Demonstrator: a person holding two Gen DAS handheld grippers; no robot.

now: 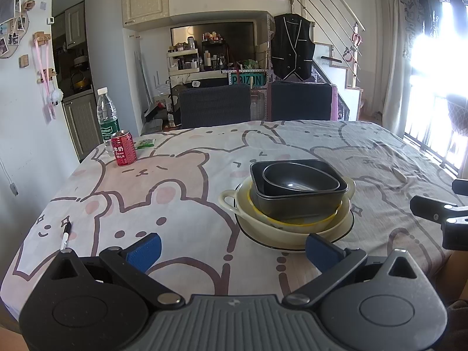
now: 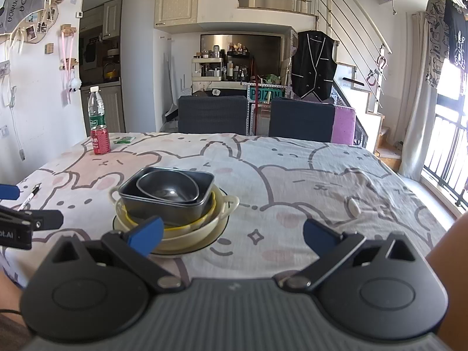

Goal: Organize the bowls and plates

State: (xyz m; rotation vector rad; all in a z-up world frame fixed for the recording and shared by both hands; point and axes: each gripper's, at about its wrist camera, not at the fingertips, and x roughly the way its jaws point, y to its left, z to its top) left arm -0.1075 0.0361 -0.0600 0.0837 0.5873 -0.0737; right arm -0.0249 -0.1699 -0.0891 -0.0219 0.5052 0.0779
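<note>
Left wrist view: we see the desk (image 1: 181, 181) under its cartoon cloth, bearing one nested stack: white plate (image 1: 292, 244), cream handled dish (image 1: 242, 207), dark square bowl (image 1: 295, 206), round dark bowl (image 1: 298, 180). Both our left tool (image 1: 232, 248) and right tool (image 2: 232, 235) hover empty, fingers apart.

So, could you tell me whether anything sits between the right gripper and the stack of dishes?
Nothing visible does. The right gripper is open just short of the stack of dishes, with only bare tablecloth between them. The pen lies well off to the left.
</note>
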